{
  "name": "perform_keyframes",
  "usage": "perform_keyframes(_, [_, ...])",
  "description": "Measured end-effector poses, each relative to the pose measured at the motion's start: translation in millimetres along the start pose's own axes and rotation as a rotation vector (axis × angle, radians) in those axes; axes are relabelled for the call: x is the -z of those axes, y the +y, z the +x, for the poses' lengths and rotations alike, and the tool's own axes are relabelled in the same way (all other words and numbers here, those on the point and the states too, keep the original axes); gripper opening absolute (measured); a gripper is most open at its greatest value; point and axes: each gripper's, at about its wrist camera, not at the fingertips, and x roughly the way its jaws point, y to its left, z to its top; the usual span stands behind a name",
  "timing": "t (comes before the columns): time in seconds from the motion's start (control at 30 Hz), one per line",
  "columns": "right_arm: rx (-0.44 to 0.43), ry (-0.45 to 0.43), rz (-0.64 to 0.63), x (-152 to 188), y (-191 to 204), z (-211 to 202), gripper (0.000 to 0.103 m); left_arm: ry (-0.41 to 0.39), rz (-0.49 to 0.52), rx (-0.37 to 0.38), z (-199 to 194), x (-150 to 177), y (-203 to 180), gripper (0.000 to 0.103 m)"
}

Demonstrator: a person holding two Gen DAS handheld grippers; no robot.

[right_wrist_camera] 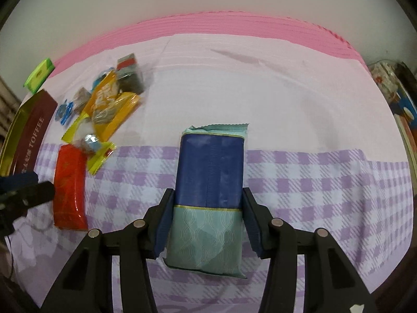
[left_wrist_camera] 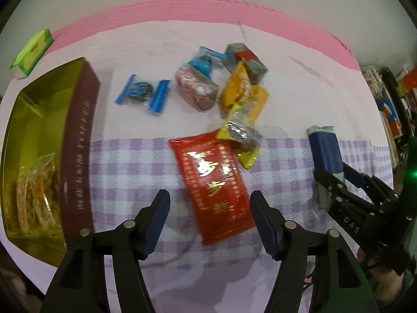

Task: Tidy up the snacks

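Left gripper [left_wrist_camera: 209, 217]: the jaws stand apart with nothing clamped. The near end of the red packet [left_wrist_camera: 213, 182] lies on the cloth in the gap between the fingertips; the pads do not press on it.

Right gripper [right_wrist_camera: 207, 220]: the jaws are clamped on the blue-and-teal packet [right_wrist_camera: 209, 195], one pad on each long side. The packet's teal end sits near the camera and its crimped end points away. The left wrist view shows this gripper at right with the same packet between its fingers.

Tablecloth [right_wrist_camera: 325, 182]: a lilac check band covers the near part; plain pale pink lies beyond it.

Beyond the red packet, touching its far corner, lies a yellow-edged clear wrapper [left_wrist_camera: 241, 137]. Behind that sits an orange packet [left_wrist_camera: 243, 92], then a pink wrapped block [left_wrist_camera: 196, 90] and a grey-green block with a red label [left_wrist_camera: 246, 61]. A small blue-ended sweet [left_wrist_camera: 143, 94] lies apart, between this cluster and the tin.

Toffee tin [left_wrist_camera: 78, 140]: open, gold inside and maroon outside, at the left edge. Clear-wrapped snacks [left_wrist_camera: 36, 190] rest in its near end.

A green pack [left_wrist_camera: 32, 49] lies beyond the tin at the cloth's far left corner.
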Motion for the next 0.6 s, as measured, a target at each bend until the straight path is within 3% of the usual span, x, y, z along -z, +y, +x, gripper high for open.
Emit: perform_keyframes(0.6, [-0.016, 0.003, 0.029, -0.5, -1.8, 0.0, 0.048, 0.035, -0.001, -0.099, 37.0, -11.0, -19.6, 0.069])
